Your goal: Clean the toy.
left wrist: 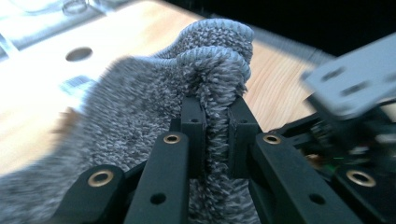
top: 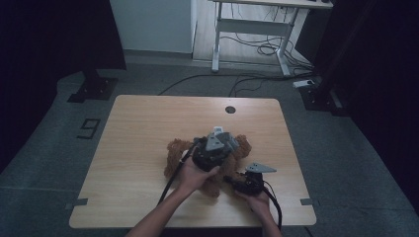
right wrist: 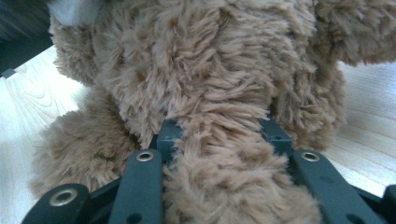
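A brown plush bear (top: 178, 153) lies on the wooden table (top: 143, 128) right of centre. My left gripper (top: 221, 144) hovers over the bear's upper body. In the left gripper view this gripper (left wrist: 215, 121) is shut on a fold of grey knitted cloth (left wrist: 154, 107), which bunches up above the fingertips. My right gripper (top: 229, 178) lies low at the bear's near right side. In the right gripper view its jaws (right wrist: 219, 135) pinch a thick tuft of the bear's fur (right wrist: 196, 70). The right gripper's grey plate (left wrist: 355, 88) is blurred at the right of the left gripper view.
The table has a round cable hole (top: 230, 109) near its far edge. Beyond it a white-legged desk (top: 252, 29) stands over loose cables (top: 257, 48) on the floor. Black stand bases (top: 94, 90) sit at the far left and right. Bare wood lies to the bear's left.
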Available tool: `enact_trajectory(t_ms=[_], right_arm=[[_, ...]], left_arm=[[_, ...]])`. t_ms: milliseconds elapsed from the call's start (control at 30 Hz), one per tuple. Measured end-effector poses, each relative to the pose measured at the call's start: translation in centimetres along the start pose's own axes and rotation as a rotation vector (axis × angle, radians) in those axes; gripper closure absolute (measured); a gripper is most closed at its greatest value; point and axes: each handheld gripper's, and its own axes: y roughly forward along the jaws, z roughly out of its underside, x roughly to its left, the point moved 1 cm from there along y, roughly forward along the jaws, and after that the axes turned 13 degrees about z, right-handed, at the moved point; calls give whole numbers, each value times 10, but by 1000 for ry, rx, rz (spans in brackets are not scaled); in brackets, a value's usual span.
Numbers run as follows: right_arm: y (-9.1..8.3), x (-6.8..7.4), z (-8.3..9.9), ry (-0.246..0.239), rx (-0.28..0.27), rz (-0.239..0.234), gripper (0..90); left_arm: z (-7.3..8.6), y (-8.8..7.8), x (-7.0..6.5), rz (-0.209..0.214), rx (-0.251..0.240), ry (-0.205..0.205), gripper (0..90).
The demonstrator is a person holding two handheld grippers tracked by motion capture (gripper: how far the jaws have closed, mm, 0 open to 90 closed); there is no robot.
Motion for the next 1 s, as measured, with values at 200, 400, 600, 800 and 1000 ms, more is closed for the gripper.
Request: enact_trajectory(t_ms=[200,400,600,800,1000], right_arm=[[0,-2,1,5,-3,-5,615],[1,-1,1,12,1,-10,616],[2,0,2,21,13,-9,616],[3,2,2,28,12,-11,616],[3,1,2,33,12,-12,616]], left_arm=[[23,3,23,45,-39,-112,808],[39,-54,42,-137,-46,-81,812],[64,-108,60,-267,-56,-106,812],[103,-113,78,-240,-43,-209,809],[123,-109,99,-241,-37,-298,808]])
